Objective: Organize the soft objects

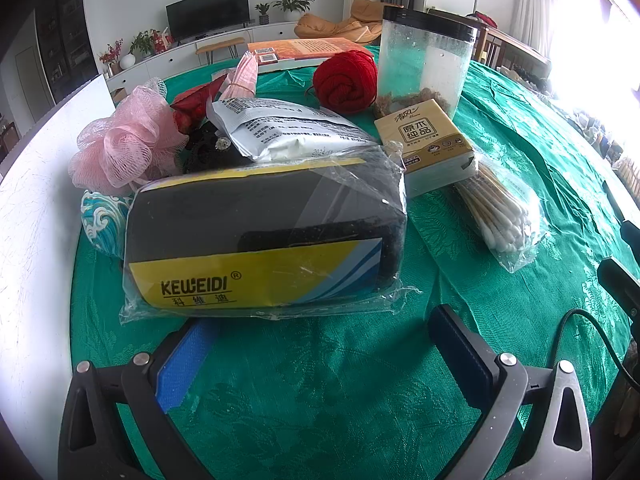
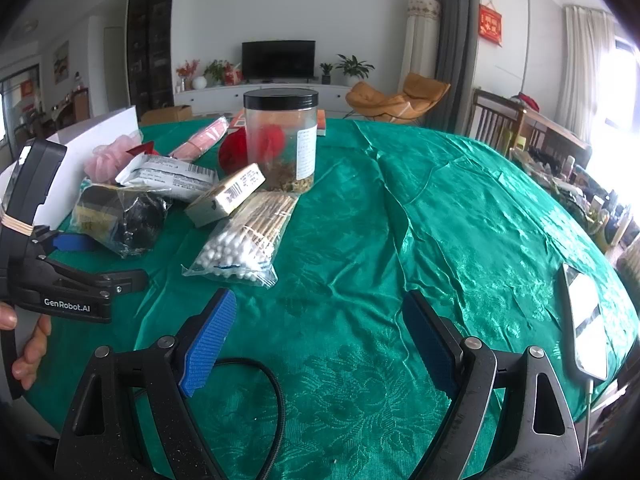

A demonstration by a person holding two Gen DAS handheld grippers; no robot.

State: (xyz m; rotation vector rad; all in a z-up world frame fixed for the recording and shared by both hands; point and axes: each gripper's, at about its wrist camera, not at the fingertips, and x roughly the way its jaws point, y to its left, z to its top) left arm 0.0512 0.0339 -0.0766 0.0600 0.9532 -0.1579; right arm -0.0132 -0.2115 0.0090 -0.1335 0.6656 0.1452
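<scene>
A heap of soft goods lies on the green tablecloth (image 1: 320, 400). Nearest is a black and yellow sponge in clear wrap (image 1: 260, 240), (image 2: 116, 216). Behind it are a pink bath pouf (image 1: 124, 144), a white pouch (image 1: 280, 128), a red yarn ball (image 1: 346, 80), a tissue pack (image 1: 432, 144) and a bag of cotton swabs (image 1: 500, 208), (image 2: 244, 236). My left gripper (image 1: 320, 340) stands open just short of the sponge, with nothing between its fingers. My right gripper (image 2: 320, 340) is open over bare cloth, to the right of the swabs.
A clear jar with a black lid (image 2: 280, 140) stands behind the tissue pack, with a book (image 1: 304, 50) beyond it. A white board (image 1: 36, 200) borders the heap on the left. A phone (image 2: 584, 320) lies near the table's right edge. A black cable (image 2: 276, 400) runs under my right gripper.
</scene>
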